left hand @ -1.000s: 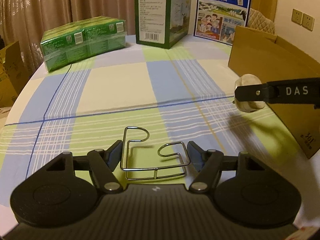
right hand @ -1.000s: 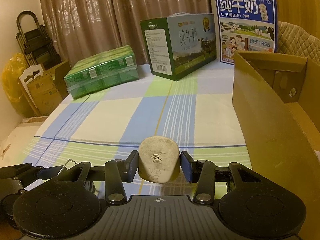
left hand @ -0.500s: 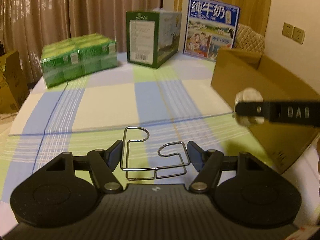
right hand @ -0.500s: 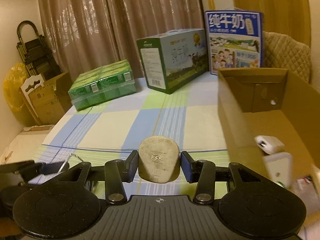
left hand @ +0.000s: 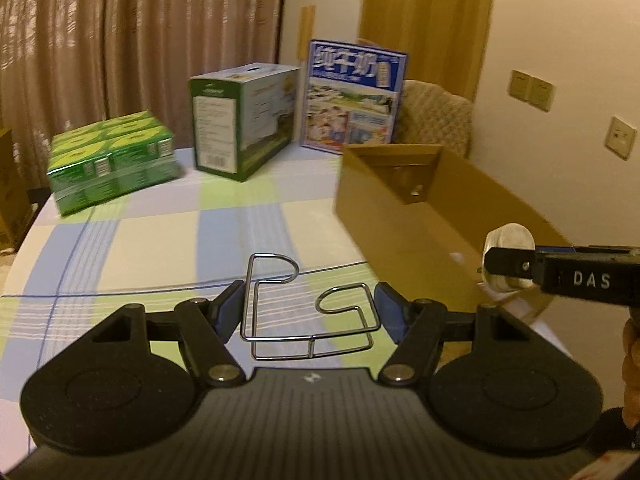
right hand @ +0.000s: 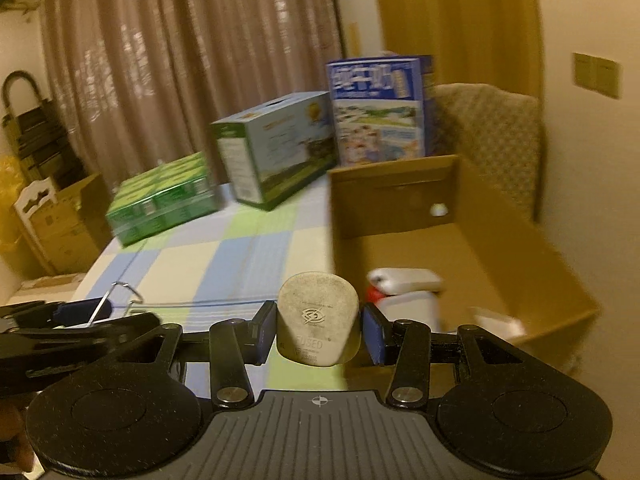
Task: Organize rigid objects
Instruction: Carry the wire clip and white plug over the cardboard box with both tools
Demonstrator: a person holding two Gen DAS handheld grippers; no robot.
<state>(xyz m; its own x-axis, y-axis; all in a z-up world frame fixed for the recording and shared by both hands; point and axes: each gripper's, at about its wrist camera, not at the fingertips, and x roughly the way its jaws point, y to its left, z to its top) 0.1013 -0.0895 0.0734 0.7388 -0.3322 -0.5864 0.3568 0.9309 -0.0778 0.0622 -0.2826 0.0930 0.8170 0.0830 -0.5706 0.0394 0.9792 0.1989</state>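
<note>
Both grippers have risen and swung toward the cardboard box (left hand: pixel 404 216) at the table's right edge, so its open inside now shows in both views. The left gripper (left hand: pixel 310 312) is clenched on a wire rack (left hand: pixel 308 320), which spans the gap with its sides against the blue pads (left hand: pixel 230 310). Its long axis runs across from pad to pad, and its two hooked ends point away from the camera. The right gripper (right hand: pixel 318 330) grasps a beige plug (right hand: pixel 318 316) between its pads, rounded end up, flat face with "FUSED" toward the camera. In the left view the plug (left hand: pixel 510 240) hangs over the box's near end. White items (right hand: pixel 404 280) lie inside the box, too blurred to identify. The plug's underside is hidden. On the table's (left hand: pixel 160 236) far edge stand a green pack (left hand: pixel 112 160) and two cartons (left hand: pixel 244 124).
</note>
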